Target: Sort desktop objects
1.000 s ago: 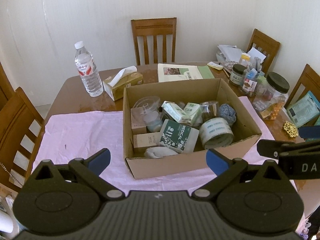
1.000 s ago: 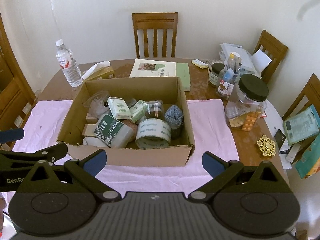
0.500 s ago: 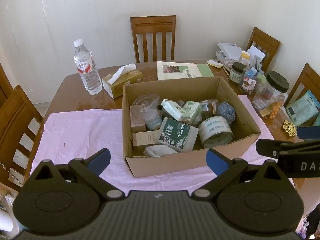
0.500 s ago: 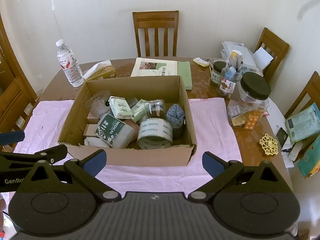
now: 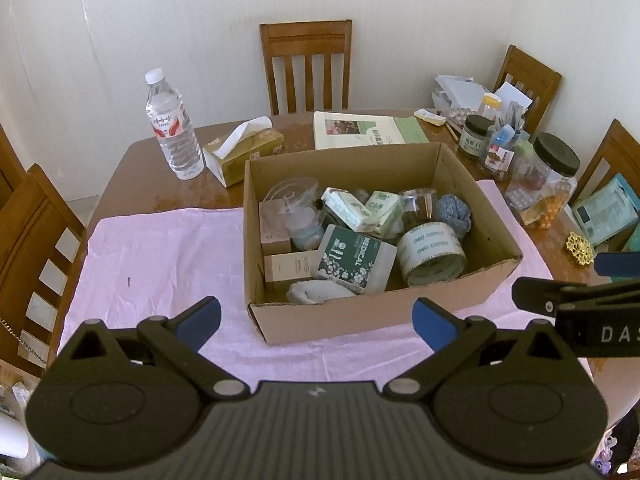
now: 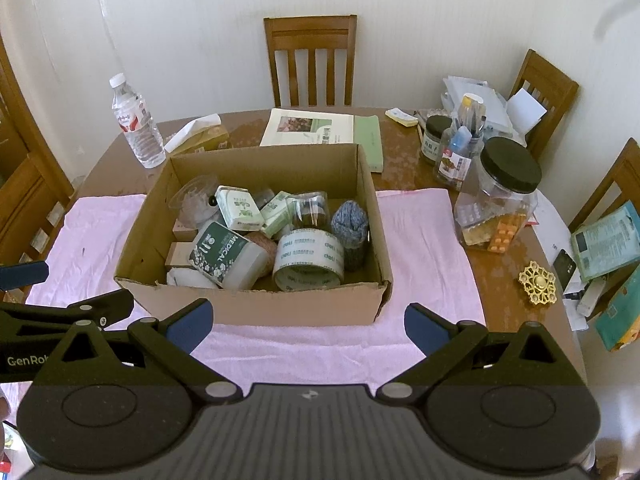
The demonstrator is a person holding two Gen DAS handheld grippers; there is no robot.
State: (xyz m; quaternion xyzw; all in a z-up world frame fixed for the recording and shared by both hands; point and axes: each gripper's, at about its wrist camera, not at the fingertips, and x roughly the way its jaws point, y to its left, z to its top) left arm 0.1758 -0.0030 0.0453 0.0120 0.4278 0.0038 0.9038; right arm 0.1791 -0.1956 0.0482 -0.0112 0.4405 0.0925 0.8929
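Sitting dead ahead of both claws: cardboard box [image 6: 256, 304] full of items, on pink cloth [image 5: 160, 248] on counter. Tape roll [image 6: 308, 260] nearest right claw [image 6: 306, 326]. Left claw [image 5: 316, 320] and right claw both wide open, empty, short of box's near wall.

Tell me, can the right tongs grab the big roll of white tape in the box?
Probably yes: the right tongs are open, and the white tape roll lies uncovered near the cardboard box's front wall.

The box [image 5: 352, 320] wall hides the bottoms of the things inside, the sock [image 5: 320, 292] is half hidden, and the right gripper [image 5: 600, 280] is cut off by the picture's edge.
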